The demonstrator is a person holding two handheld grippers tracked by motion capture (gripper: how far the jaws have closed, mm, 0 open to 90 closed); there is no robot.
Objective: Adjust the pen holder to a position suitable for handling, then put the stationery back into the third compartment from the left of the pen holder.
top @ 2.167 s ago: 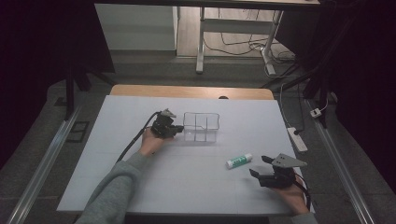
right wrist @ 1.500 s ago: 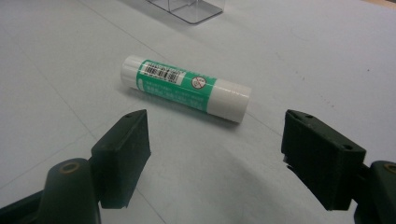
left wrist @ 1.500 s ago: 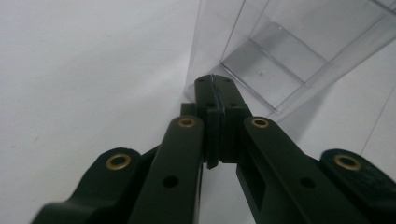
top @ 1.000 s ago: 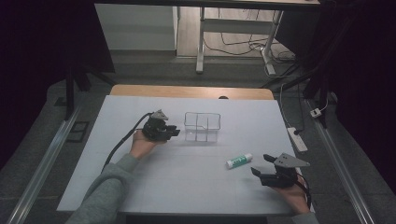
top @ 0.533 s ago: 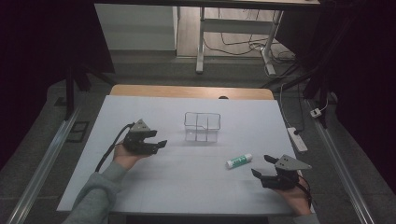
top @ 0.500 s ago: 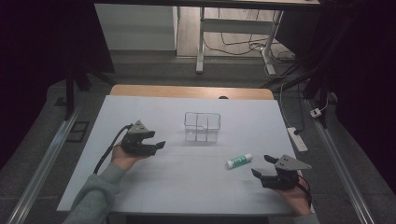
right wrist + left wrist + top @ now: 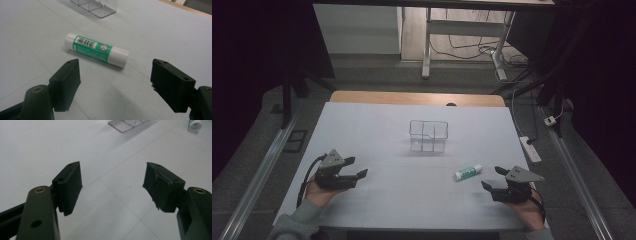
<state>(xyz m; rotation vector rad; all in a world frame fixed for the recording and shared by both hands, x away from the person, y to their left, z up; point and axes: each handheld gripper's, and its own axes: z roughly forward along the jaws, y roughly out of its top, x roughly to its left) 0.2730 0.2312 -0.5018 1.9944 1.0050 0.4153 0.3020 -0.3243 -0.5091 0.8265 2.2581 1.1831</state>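
Left gripper (image 7: 113, 180) gapes, just opened; organizer (image 7: 128, 123) cut off.

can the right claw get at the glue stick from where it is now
Probably yes. The right claw stands open, facing the glue stick, which lies flat with only bare table between them.

On the surface (image 7: 362, 125) the divided container (image 7: 428, 136) stands toward the far middle, the glue stick (image 7: 468, 172) lies nearer and to its right, with the right gripper (image 7: 492, 178) just before it and the left gripper (image 7: 356, 168) well apart at the near left.
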